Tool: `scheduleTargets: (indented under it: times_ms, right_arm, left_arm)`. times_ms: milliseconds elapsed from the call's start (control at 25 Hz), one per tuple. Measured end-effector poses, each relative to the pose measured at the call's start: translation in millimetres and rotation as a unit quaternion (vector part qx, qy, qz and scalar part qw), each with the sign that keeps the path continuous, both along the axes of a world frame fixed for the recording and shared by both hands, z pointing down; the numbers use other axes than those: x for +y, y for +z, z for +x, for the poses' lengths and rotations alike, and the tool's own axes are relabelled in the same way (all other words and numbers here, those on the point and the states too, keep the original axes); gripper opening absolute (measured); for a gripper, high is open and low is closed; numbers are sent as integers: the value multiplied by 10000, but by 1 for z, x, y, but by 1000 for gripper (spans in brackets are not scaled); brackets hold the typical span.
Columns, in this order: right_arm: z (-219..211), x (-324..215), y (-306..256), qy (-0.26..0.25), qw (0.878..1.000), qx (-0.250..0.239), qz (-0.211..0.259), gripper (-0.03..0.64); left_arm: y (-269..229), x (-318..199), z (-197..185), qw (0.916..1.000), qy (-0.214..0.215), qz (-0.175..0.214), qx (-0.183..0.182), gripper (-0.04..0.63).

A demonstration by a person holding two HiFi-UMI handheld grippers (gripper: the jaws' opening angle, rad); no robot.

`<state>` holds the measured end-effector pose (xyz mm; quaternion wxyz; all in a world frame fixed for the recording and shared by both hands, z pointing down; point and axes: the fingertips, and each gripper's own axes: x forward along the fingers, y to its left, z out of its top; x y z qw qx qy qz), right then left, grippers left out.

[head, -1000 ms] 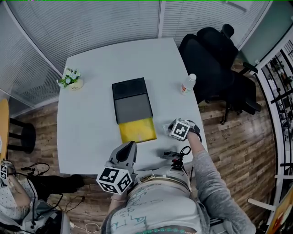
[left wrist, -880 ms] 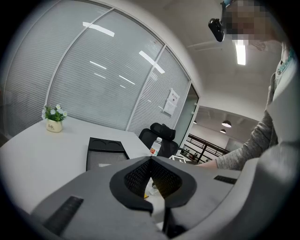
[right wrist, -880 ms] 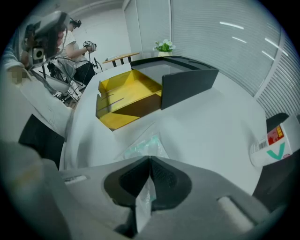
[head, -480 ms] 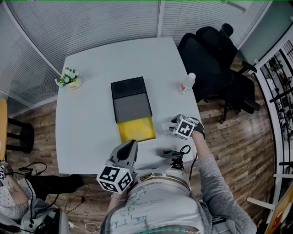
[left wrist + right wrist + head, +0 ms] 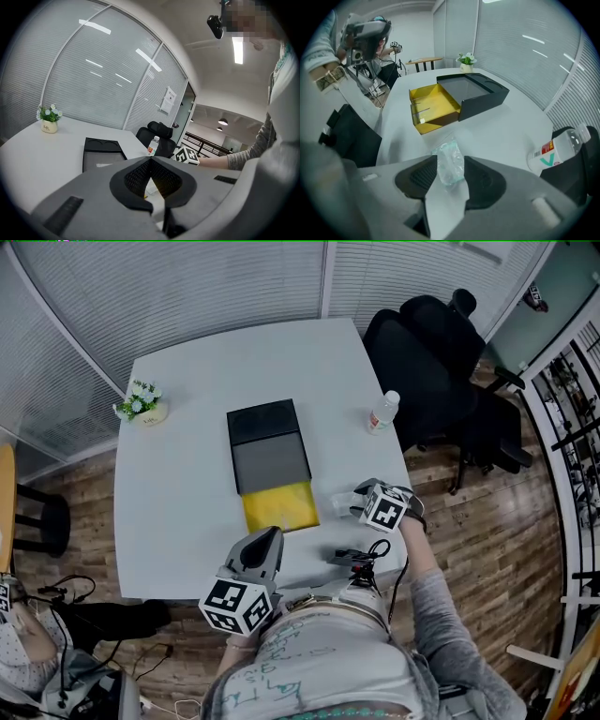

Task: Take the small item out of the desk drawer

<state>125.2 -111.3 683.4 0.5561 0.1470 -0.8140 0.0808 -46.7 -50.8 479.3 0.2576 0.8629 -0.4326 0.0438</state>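
Head view: white table point(image 5: 187, 484), blinds point(image 5: 234, 287) behind, office chair point(image 5: 441, 362) off the right edge; yellow drawer point(image 5: 280, 507) pulled out of black organizer point(image 5: 269, 457).
Left gripper view: left gripper point(image 5: 150, 161) near level, jaws together.
Right gripper view: right gripper point(image 5: 450, 159) tilted down, jaws just opened wide, clear packet point(image 5: 450, 169) between them on the table, outside the drawer.

Clear packet point(image 5: 449, 165) beside open yellow drawer point(image 5: 433, 108)

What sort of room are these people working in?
Most likely an office meeting room: a white table with a black swivel office chair pulled up beside it, and long slatted blinds curving round behind.
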Motion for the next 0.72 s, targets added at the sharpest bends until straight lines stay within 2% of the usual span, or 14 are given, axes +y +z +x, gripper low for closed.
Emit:
scheduleTargets:
  times_ms: [160, 400, 720]
  right_arm:
    - [4, 0, -12, 102, 9999, -37, 124, 176]
    - [-2, -4, -52, 615, 9955, -509, 505, 164]
    - [-5, 5, -67, 547, 9956, -497, 576, 161]
  left_arm:
    - [2, 1, 4, 9999, 93, -54, -12, -3]
    - [-5, -2, 1, 9999, 120, 13, -58, -3]
    - [-8, -5, 1, 10000, 69, 16, 19, -3]
